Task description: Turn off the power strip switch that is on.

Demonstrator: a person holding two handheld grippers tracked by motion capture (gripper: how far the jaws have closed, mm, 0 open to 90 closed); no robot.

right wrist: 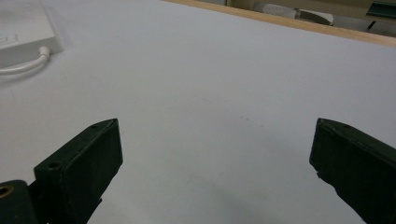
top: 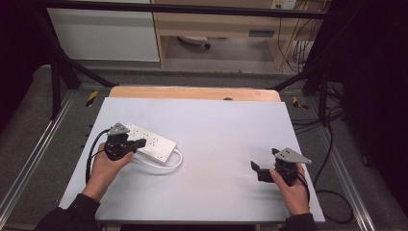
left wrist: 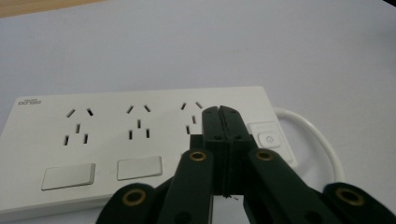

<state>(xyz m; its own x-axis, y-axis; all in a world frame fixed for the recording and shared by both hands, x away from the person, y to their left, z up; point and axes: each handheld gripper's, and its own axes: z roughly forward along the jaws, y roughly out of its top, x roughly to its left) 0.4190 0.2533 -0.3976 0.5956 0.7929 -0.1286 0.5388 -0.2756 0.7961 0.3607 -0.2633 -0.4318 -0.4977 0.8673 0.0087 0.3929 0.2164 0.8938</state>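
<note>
Left hand-held gripper (left wrist: 221, 112) — jaws pressed together — over the white power strip (left wrist: 116, 135); right hand-held gripper (right wrist: 215, 154) spread wide above the worktop (top: 226, 130).

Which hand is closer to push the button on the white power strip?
The left gripper: its shut jaws sit over the power strip, beside the button. The right gripper is far across the table, open.

power strip (left wrist: 140, 140) | small grey brand mark at far left corner of its top face, too blurred to read | power symbol on the button (left wrist: 267, 138) at its right end
</note>
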